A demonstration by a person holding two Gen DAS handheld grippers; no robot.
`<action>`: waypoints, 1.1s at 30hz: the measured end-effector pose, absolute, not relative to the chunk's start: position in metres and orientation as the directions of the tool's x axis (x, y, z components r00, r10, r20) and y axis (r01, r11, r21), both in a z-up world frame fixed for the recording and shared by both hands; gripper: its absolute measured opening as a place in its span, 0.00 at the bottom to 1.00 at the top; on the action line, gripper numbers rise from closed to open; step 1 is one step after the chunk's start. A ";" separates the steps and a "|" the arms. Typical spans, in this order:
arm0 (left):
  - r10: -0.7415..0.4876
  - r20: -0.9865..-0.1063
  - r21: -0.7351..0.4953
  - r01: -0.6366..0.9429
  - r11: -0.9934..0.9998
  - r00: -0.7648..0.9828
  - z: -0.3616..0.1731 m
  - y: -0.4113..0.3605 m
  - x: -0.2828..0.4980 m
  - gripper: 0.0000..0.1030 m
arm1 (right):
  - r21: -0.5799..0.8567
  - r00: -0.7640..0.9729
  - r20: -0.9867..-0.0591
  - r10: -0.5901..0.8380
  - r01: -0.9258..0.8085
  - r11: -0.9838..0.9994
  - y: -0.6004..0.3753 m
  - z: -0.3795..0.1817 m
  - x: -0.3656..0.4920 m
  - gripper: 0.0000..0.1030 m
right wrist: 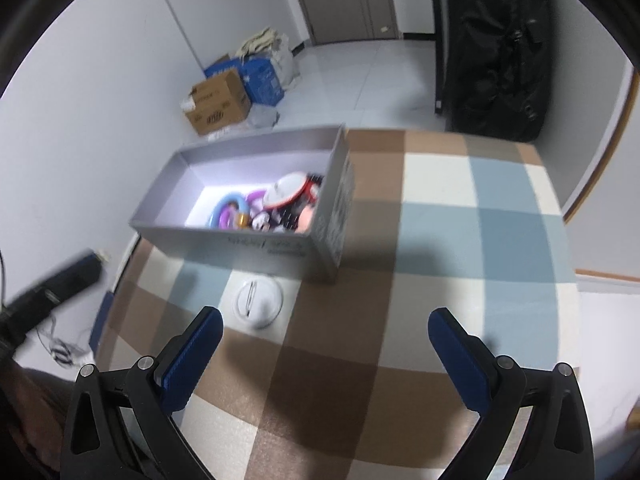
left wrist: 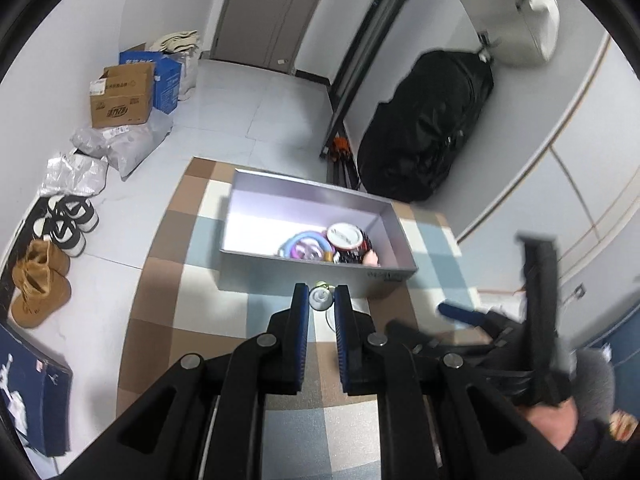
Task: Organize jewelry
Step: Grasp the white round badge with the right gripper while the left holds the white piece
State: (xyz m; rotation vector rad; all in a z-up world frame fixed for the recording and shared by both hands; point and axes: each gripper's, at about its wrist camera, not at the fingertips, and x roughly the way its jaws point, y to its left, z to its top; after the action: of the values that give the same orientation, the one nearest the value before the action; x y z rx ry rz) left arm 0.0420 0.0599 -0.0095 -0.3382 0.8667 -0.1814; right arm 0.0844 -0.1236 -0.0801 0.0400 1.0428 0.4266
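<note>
A small pale trinket with a yellow-green top (left wrist: 320,297), too blurred to identify further, sits pinched between the blue-padded fingertips of the left gripper (left wrist: 321,300). The fingers stand close together on it. It is held above the checked tablecloth, just in front of the near wall of the open grey cardboard box (left wrist: 392,240), which suggests it is being carried toward the box to join the other pieces.

Inside the box, gathered at its right end, lie a blue and purple plastic bangle (right wrist: 228,212), a round white badge with a red rim (right wrist: 289,194), and some dark and pink items too jumbled to name. The left half of the box floor is bare.

On the brown, blue and cream checked tablecloth (right wrist: 460,216), just in front of the box, lies a round white pin-back badge (right wrist: 258,300), face down with its pin showing; likely next to be collected.

The right gripper (right wrist: 326,346) hovers over the cloth near that badge, its blue-padded fingers spread wide apart and holding nothing.

Beyond the table, cardboard cartons (left wrist: 122,94) and shoes (left wrist: 68,220) stand along the wall.
</note>
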 end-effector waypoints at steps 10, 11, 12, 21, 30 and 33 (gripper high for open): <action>-0.319 -0.712 -0.420 -0.015 0.907 0.626 -0.021 0.082 0.045 0.08 | 0.160 0.393 -0.850 0.351 -0.443 0.882 -0.078 -0.097 0.078 0.85; -0.319 -0.708 -0.422 -0.016 0.906 0.630 -0.020 0.084 0.045 0.08 | 0.148 0.392 -0.853 0.344 -0.451 0.880 -0.073 -0.099 0.079 0.82; -0.317 -0.706 -0.421 -0.015 0.907 0.633 -0.019 0.084 0.043 0.08 | 0.131 0.396 -0.856 0.332 -0.454 0.881 -0.070 -0.101 0.079 0.79; -0.316 -0.715 -0.448 -0.062 0.892 0.623 -0.028 0.099 0.044 0.08 | 0.004 0.458 -0.848 0.266 -0.497 0.868 -0.047 -0.106 0.077 0.69; -0.316 -0.715 -0.439 -0.048 0.897 0.624 -0.027 0.095 0.043 0.08 | 0.007 0.470 -0.839 0.272 -0.492 0.871 -0.051 -0.103 0.078 0.41; -0.314 -0.717 -0.437 -0.051 0.898 0.622 -0.028 0.096 0.043 0.08 | -0.002 0.470 -0.839 0.274 -0.506 0.863 -0.050 -0.103 0.075 0.41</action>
State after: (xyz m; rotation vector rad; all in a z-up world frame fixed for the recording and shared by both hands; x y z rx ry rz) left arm 0.0430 0.0955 -0.0275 -0.4446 0.8938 -0.1570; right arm 0.0753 -0.0504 -0.1033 -0.2650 0.9708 0.4845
